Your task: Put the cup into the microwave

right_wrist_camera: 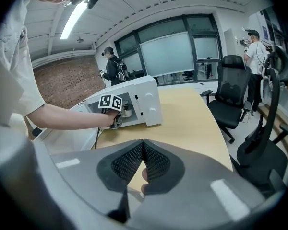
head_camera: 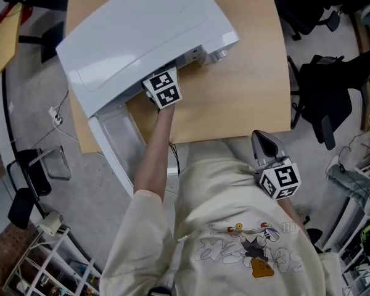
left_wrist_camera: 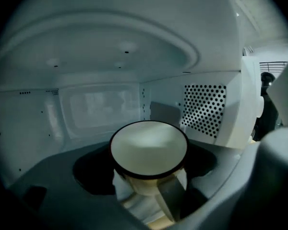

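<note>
A cream cup (left_wrist_camera: 149, 147) with a dark rim sits between the jaws of my left gripper (left_wrist_camera: 151, 183), which is shut on its sides, the handle towards the camera. The cup is inside the white microwave (head_camera: 142, 29), over the dark round turntable (left_wrist_camera: 91, 169); I cannot tell whether it rests on it. In the head view the left gripper's marker cube (head_camera: 163, 89) is at the oven's mouth and hides the cup. My right gripper (right_wrist_camera: 143, 145) hangs off the table's near edge, shut with nothing between its ribbed pads (right_wrist_camera: 127, 163).
The microwave door (head_camera: 120, 137) hangs open to the left, past the wooden table's (head_camera: 246, 85) edge. A perforated panel (left_wrist_camera: 204, 109) lines the cavity's right wall. Black office chairs (right_wrist_camera: 233, 87) stand right of the table. Two people stand far back in the room.
</note>
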{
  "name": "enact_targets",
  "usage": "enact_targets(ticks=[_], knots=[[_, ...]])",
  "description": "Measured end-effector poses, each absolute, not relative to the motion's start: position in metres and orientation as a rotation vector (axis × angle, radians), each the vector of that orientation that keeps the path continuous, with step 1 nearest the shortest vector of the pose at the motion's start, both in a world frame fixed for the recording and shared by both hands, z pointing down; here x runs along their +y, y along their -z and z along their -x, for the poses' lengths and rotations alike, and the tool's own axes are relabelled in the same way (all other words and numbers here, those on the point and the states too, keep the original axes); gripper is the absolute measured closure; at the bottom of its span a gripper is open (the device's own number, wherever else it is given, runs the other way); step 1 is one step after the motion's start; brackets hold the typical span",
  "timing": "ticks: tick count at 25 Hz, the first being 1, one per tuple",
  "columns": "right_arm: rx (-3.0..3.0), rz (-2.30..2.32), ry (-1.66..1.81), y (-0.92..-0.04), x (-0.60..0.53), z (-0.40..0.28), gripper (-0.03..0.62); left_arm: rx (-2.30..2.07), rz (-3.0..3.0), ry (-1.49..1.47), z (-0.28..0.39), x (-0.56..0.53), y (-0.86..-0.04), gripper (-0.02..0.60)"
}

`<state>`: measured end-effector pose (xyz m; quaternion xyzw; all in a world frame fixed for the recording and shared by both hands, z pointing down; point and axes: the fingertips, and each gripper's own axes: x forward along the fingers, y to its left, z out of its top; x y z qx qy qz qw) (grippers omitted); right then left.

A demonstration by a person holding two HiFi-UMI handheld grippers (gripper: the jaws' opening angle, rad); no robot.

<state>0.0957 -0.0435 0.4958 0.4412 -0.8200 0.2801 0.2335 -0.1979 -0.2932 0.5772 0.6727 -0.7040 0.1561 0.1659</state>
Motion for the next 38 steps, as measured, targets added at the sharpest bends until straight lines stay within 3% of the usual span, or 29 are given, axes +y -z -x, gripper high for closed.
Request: enact_targets(ticks=[16, 29, 32, 35, 38], knots=[[-2.246, -1.23, -0.748, -0.494, -0.041, -0.094, 0.586, -2.022, -1.954, -0.428, 0.203, -0.303, -0.576, 0.153], [-2.342, -1.168, -0.71, -0.484, -0.048, -0.083, 0.586, -1.989, -1.933, -0.413, 0.179, -0.245, -0.558, 0.147], [-2.372, -1.14, -0.694, -0.48, -0.051, -0.079, 0.586, -1.972, -1.939, -0.413, 0.164, -0.218, -0.545, 0.205], [-2.373, -1.141, -0.659, -0.477, -0.056, -0.078, 0.586, -1.97, -1.918, -0.38, 0.151, -0.189, -0.532, 0.335], [-2.386, -1.131, -0.62, -0.474, -0.061, -0.074, 0.588, -1.924, -1.903, -0.357, 0.138, -0.162, -0.525, 0.396]])
